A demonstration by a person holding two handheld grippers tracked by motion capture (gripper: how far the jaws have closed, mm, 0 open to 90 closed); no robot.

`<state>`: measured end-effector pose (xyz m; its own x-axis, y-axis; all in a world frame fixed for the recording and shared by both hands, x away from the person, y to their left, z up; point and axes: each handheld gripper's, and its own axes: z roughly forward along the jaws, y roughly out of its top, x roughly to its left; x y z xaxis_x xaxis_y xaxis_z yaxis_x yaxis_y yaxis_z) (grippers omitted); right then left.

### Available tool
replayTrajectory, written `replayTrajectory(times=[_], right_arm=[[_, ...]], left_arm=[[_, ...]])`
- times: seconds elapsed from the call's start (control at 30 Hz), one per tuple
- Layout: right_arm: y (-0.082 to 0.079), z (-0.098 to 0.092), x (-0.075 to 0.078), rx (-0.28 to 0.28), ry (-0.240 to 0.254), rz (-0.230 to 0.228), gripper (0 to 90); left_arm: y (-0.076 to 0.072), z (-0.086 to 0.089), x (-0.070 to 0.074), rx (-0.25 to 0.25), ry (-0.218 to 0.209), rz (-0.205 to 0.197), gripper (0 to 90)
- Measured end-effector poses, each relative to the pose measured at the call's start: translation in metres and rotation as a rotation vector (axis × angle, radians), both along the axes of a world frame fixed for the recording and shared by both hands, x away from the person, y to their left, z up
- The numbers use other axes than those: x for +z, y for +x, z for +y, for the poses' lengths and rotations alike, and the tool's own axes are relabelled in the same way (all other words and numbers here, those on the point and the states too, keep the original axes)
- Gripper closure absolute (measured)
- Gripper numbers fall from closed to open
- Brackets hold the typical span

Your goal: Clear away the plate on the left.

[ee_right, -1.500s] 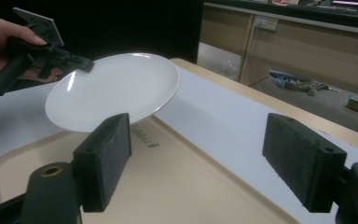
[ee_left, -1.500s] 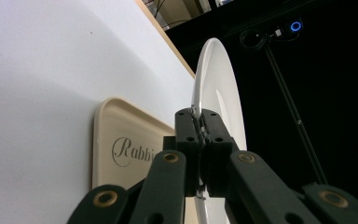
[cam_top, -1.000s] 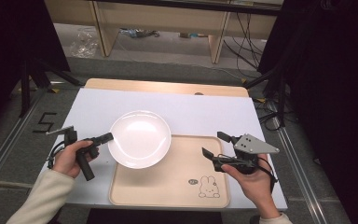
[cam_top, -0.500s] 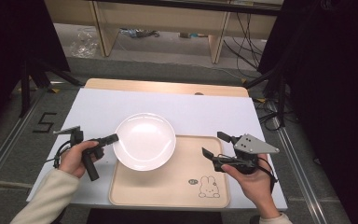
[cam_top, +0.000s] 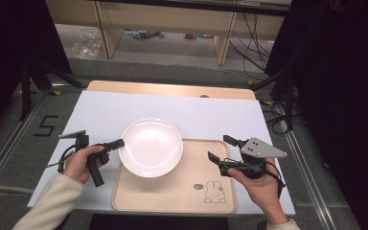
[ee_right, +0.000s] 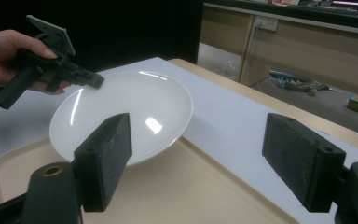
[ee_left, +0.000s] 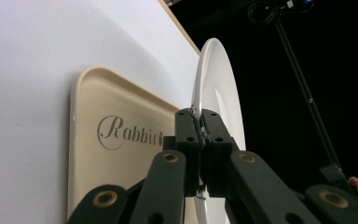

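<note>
Overhead: plate pinched at its rim

Overhead, left hand-held gripper clamped on the near rim of white plate, over beige tray on the desk. Right hand-held gripper spread, holding nothing, beside the tray's edge.

Left gripper view: jaws closed on plate, edge-on.

Right gripper view: jaws wide apart, plate just ahead, raised above the tray.

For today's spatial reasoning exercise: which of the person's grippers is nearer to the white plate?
Left. The left gripper is shut on the rim of the white plate. The right gripper is open, apart from the plate, over the tray.
</note>
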<state>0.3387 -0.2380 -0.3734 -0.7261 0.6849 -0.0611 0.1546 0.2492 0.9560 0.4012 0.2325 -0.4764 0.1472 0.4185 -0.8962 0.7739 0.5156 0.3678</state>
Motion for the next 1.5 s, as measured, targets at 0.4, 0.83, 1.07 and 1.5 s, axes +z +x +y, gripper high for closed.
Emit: replayTrajectory(times=[0.4,0.83,1.07,1.5], right_arm=[[-0.001,0.001,-0.001,0.006,0.011,0.022,25.1],[0.000,0.001,-0.001,0.005,0.009,0.016,25.1],[-0.001,0.001,-0.001,0.008,0.011,0.023,25.1],[0.000,0.002,-0.002,0.009,0.018,0.020,25.1]], left_arm=[[0.001,-0.009,-0.004,-0.026,0.010,0.014,86.5],[0.001,-0.015,-0.008,-0.043,0.042,0.035,86.3],[0.001,-0.017,-0.013,-0.058,0.073,0.059,86.1],[0.002,-0.019,-0.018,-0.054,0.106,0.094,85.4]])
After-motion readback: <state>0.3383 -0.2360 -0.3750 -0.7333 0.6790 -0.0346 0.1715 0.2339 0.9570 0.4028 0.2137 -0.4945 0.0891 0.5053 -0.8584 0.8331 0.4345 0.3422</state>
